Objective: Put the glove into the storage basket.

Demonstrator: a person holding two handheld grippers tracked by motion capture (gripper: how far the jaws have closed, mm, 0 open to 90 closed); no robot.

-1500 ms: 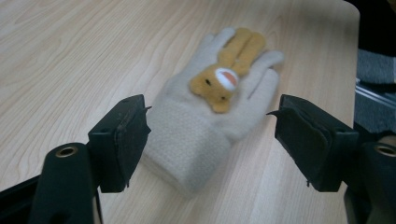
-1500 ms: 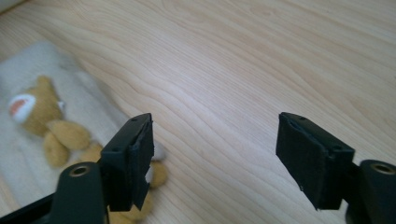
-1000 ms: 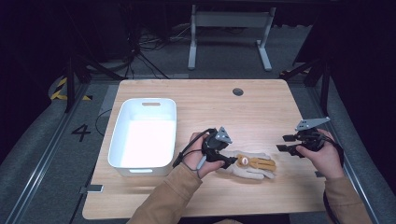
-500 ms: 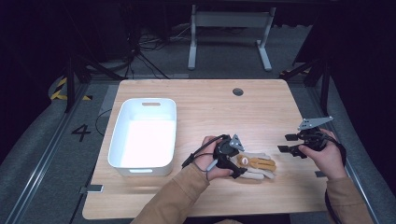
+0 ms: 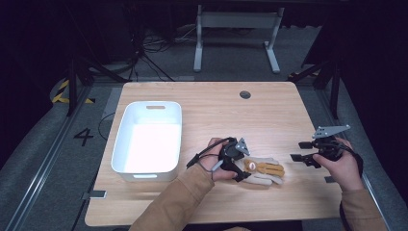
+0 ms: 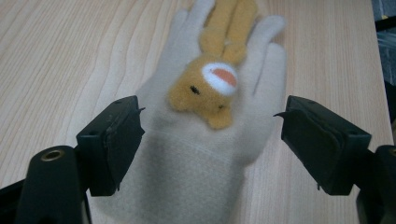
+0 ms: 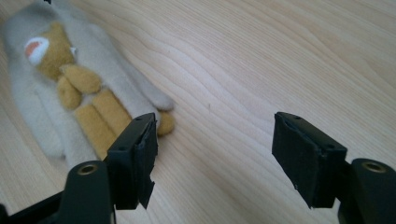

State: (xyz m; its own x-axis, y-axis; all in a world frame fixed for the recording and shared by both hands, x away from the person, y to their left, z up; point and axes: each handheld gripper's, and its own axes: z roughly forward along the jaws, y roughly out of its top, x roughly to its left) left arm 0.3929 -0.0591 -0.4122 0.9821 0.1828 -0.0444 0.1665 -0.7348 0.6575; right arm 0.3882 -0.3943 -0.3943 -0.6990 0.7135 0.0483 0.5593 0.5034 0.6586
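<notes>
Glove [image 5: 262, 172] lies right of bin [image 5: 149, 139] | my left claw [image 6: 210, 140] has just been opening, jaws astride its cuff, nothing pinched | right claw [image 7: 212, 158] spread, beyond its fingertips | risk: closing now bunches the fleece, snagging the sewn bear [image 6: 210, 88].

Tan-brown sleeves [image 5: 180, 195] are worn on both forearms, and each hand is fitted with a black gripper, the left gripper [image 5: 239, 169] trailed by a thin black cable and the right gripper [image 5: 304, 151] topped by a grey three-cornered plate, brass-coloured screw holes being set in the blocky black jaws.
</notes>
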